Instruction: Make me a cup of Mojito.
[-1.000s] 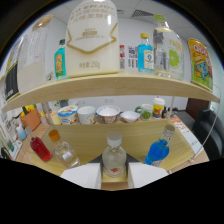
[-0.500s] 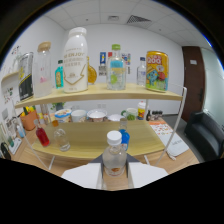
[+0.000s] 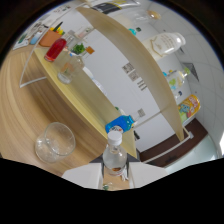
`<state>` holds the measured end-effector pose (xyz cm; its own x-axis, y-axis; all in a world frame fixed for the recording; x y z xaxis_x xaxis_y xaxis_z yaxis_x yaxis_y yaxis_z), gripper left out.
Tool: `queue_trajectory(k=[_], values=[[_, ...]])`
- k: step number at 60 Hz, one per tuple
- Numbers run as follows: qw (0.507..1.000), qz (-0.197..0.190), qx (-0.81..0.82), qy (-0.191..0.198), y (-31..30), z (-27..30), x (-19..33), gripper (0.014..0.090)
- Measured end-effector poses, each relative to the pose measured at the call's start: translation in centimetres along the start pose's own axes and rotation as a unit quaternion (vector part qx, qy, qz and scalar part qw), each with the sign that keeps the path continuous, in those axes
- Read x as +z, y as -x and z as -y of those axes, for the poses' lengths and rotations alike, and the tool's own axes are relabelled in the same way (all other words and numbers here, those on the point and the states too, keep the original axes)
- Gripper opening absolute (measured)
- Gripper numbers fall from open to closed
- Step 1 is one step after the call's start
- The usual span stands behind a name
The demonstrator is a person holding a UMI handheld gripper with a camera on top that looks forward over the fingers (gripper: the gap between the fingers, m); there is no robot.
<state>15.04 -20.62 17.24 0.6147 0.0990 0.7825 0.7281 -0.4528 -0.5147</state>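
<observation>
1 clear bottle w/ white cap (image 3: 114, 152), 1 empty glass (image 3: 54, 142), 1 red bottle (image 3: 55, 49), 2 shelves (image 3: 131, 60).

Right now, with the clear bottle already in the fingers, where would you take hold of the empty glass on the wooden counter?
Take the empty glass by its side wall, coming in level from its open counter side. It stands upright, mouth up, round and clear, so fingers straddling the wall suit it. The hand-held gripper must first release the clear bottle.
</observation>
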Motion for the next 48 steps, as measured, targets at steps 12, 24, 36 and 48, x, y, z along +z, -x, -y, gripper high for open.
queue_trajectory(k=[12,24,36,48], values=[[0.966,-0.061,-0.247,-0.045,-1.1,2.0,-0.1,0.0334],[0.903,-0.093,-0.412,-0.076,-0.4,4.5,-0.1,0.0336],[0.843,-0.099,-0.520,-0.092,0.9,5.4,-0.2,0.0338],[0.841,-0.096,-0.524,-0.097,1.2,5.1,-0.2,0.0338]])
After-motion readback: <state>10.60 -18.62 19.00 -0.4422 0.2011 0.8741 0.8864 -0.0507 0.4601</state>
